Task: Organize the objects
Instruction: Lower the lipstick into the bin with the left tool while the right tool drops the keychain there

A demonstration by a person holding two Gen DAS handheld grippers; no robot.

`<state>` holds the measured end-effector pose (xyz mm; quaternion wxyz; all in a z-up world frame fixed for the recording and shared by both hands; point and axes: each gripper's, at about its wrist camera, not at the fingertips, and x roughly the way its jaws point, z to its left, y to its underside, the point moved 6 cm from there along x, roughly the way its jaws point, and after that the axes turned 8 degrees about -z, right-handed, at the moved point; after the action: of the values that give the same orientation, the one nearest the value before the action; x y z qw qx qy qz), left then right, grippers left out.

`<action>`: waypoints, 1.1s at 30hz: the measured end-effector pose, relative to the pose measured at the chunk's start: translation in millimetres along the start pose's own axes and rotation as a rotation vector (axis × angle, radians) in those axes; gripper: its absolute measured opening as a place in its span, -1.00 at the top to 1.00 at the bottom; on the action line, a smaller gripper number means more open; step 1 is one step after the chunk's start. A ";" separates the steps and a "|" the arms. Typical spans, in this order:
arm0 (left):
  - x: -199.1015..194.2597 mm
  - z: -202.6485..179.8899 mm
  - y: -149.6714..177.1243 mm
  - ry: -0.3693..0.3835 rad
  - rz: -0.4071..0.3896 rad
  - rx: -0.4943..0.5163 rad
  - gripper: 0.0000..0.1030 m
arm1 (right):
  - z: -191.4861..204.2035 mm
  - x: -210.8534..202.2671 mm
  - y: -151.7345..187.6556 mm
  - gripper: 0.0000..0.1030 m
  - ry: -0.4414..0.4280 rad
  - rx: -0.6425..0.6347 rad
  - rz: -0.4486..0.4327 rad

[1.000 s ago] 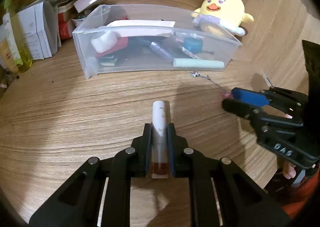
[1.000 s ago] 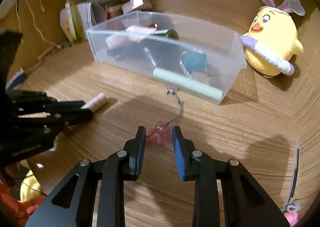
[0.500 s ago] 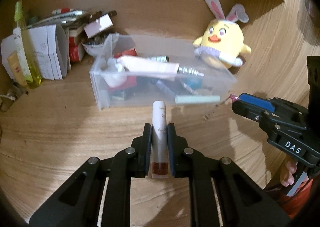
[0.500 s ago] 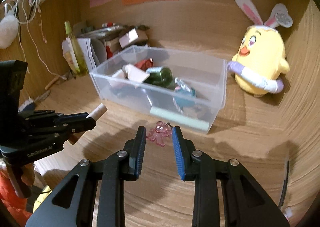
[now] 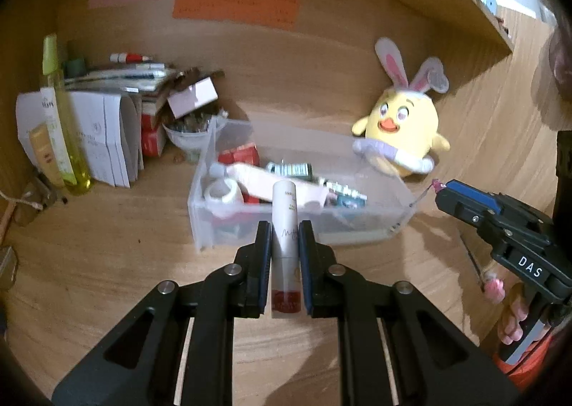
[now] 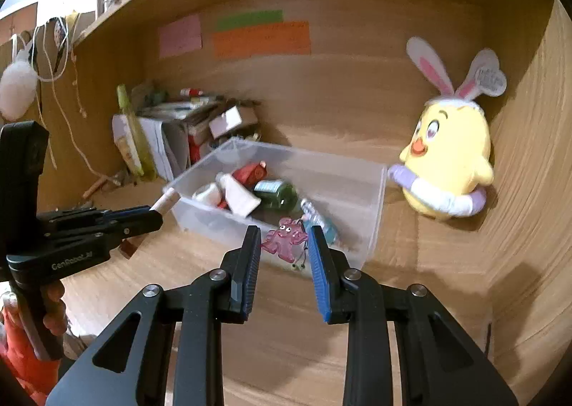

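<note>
Left hand-held gripper (image 5: pixel 285 239) pinches a white tube (image 5: pixel 285 227). Right hand-held gripper (image 6: pixel 284 243) pinches a pink charm (image 6: pixel 285 238) above the clear bin (image 6: pixel 375 206).

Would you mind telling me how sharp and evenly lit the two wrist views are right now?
Left wrist view: fairly sharp, the tube in the left claw crisp, warm dim light, dark fisheye corners. Right wrist view: softer, the plush chick and bin smeared, daylight blown out at top left.
</note>
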<state>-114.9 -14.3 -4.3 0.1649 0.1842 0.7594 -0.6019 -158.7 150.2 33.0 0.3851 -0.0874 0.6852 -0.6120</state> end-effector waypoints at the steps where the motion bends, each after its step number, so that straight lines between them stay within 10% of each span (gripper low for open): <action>1: -0.2 1.4 -3.6 -0.003 -0.008 -0.008 0.72 | -0.8 -0.2 -4.1 0.52 0.003 0.000 -0.010; 33: 70.7 17.2 -62.4 -0.072 -0.019 -0.008 0.72 | -8.8 53.6 -47.1 0.52 0.035 -0.047 -0.044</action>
<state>-206.3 -38.3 11.8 0.1873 0.1546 0.7570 -0.6066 -217.8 114.2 52.7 0.3573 -0.1009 0.7041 -0.6053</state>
